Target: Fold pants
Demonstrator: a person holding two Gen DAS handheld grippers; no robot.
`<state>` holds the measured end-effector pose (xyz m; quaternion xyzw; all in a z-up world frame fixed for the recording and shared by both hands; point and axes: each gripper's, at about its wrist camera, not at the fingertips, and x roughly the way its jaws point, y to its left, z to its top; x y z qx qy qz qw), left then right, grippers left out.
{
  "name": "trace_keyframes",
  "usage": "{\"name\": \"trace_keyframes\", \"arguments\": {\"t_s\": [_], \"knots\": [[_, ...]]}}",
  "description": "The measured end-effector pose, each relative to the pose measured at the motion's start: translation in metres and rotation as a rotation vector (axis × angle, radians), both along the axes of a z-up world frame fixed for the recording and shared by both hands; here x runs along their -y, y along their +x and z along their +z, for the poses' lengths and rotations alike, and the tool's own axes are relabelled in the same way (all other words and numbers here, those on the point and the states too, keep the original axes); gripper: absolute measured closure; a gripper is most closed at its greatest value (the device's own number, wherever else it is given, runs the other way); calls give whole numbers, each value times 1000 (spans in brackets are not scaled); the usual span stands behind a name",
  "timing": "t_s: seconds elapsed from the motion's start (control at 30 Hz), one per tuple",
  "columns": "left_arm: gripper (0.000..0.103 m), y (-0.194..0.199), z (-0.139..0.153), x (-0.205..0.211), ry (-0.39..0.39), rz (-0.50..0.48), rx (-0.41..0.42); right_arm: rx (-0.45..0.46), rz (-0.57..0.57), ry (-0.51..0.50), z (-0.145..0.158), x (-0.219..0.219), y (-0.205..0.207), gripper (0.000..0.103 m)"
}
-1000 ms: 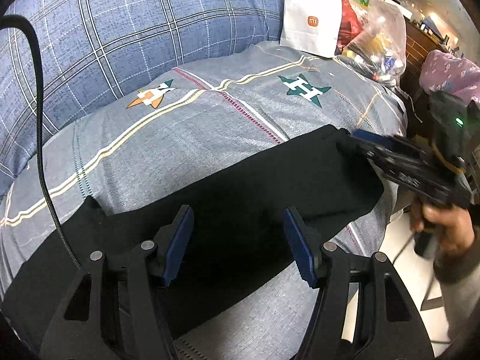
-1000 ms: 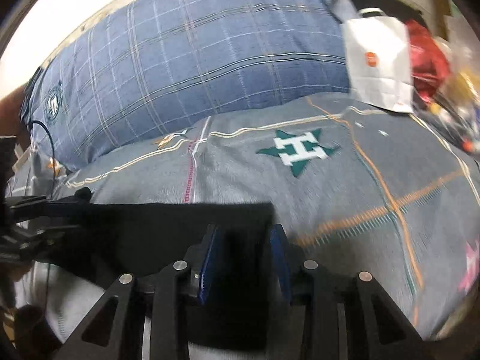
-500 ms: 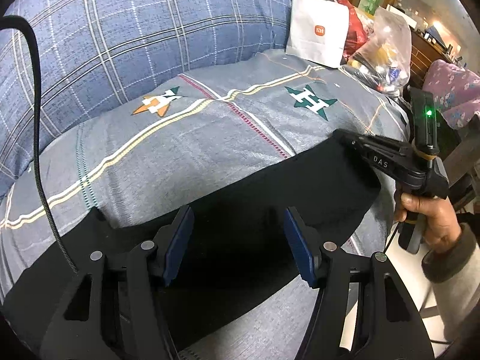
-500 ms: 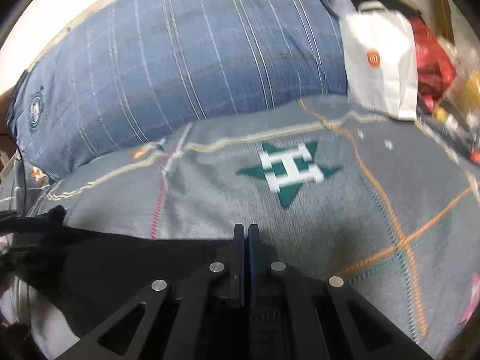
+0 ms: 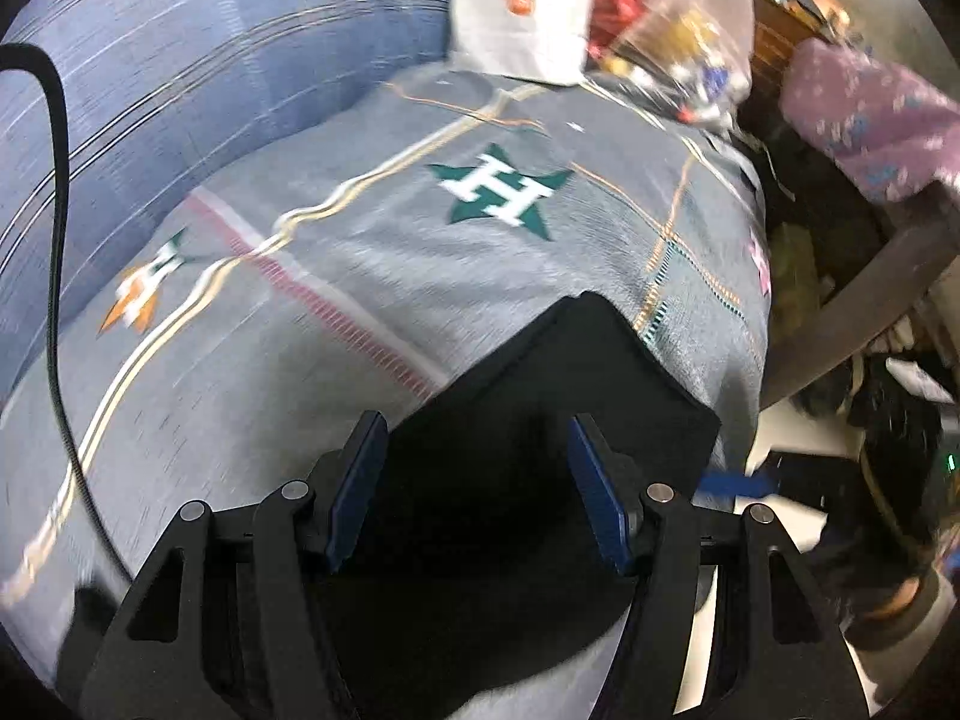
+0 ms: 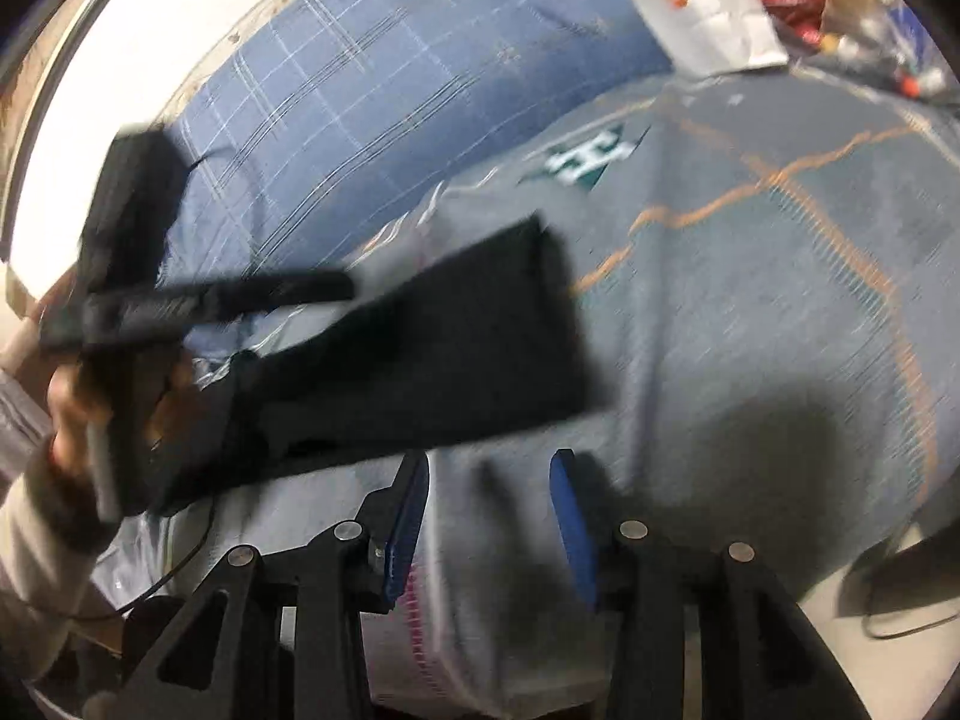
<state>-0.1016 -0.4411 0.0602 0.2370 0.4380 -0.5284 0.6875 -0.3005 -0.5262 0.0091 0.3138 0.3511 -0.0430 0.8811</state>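
Black pants (image 5: 576,372) lie as a long band on the grey patterned bedspread (image 5: 420,228). My left gripper (image 5: 477,480) hovers open over the band near its right end, blue pads apart, with the cloth lying under them. In the right wrist view the pants (image 6: 450,348) stretch away to the left. My right gripper (image 6: 489,516) is in front of them over bare bedspread, its jaws opening with nothing between them. A hand (image 6: 72,414) holds the left gripper (image 6: 324,288) above the pants' left part. The picture is blurred.
A big blue plaid quilt (image 5: 210,60) rises behind the bedspread. A white paper bag (image 5: 522,6) and plastic bags of clutter stand at the back right. The bed's right edge drops to the floor (image 5: 798,432), beside a purple flowered cloth (image 5: 870,114). A black cable (image 5: 57,240) hangs at the left.
The right gripper, shut on the pants' end half a second ago, has let go and drawn back off the cloth. The left gripper has slid right along the pants toward that end.
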Motion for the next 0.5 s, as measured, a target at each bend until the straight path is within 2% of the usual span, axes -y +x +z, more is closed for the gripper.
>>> {"name": "trace_keyframes", "arguments": {"t_s": [0.1, 0.27, 0.3, 0.37, 0.4, 0.43, 0.5], "knots": [[41, -4, -8, 27, 16, -62, 18, 69, -1, 37, -5, -3, 4, 62], [41, -4, -30, 62, 64, -110, -42, 180, -56, 135, -16, 7, 12, 62], [41, -5, -31, 65, 31, -116, -33, 202, -72, 154, -17, 10, 13, 62], [42, -7, -32, 69, 21, -123, -24, 238, -121, 176, -20, 11, 13, 62], [45, -8, -31, 69, 19, -124, -17, 241, -137, 172, -20, 9, 13, 62], [56, -9, -31, 70, 13, -135, -19, 242, -156, 164, -19, 7, 13, 62], [59, -12, -30, 70, 6, -142, -22, 236, -187, 194, -18, 6, 13, 62]]}}
